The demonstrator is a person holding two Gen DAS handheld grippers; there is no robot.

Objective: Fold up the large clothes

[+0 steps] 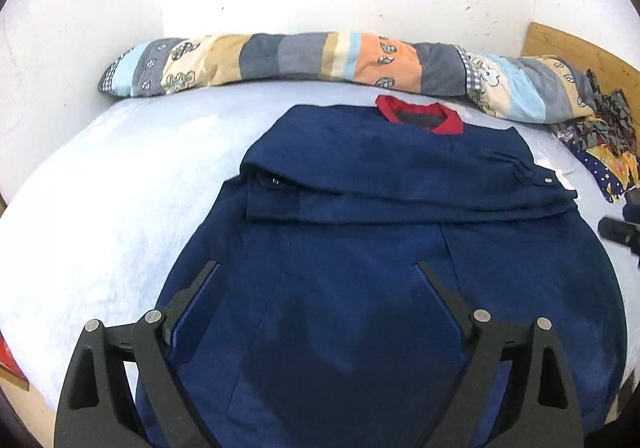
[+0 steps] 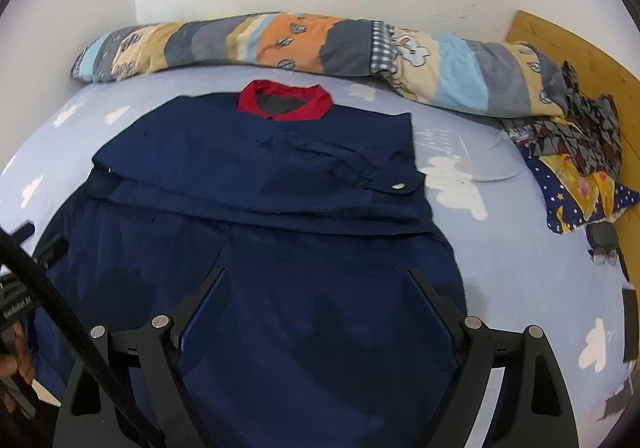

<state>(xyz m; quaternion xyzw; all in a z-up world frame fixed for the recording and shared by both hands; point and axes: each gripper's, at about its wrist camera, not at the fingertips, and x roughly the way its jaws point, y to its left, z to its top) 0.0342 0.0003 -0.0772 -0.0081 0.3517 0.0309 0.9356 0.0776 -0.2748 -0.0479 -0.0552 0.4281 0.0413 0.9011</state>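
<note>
The big blue jacket [image 1: 360, 248] lies flat in the middle of the bed [image 1: 100, 187], spread out so it can be folded. Its red collar [image 1: 420, 119] points to the far edge of the bed, where the wall is. Both sleeves are laid across the chest, one over the other, so I think the arm-folding part is done. The bottom half is not folded yet and hangs down toward the near edge of the bed.

A long striped blanket [image 1: 300, 57] is rolled up along the far edge, out of the way. At the far right corner a little heap of bright clothes [image 2: 580, 167] waits. The bed sheet has white clouds on it.

The left gripper [image 1: 316, 268] hangs over the left part of the jacket's bottom half. Its jaws are wide apart. Nothing is between them, and they are not pinching the cloth.

The right gripper [image 2: 316, 272] hangs over the right part of the bottom half. Its jaws are wide too, and it holds nothing. From this side you can see a bit of the person's hand [image 2: 16, 364] on the other tool, at the left edge.

I think the next job is to grab the bottom hem with both tools and fold it up toward the collar.
</note>
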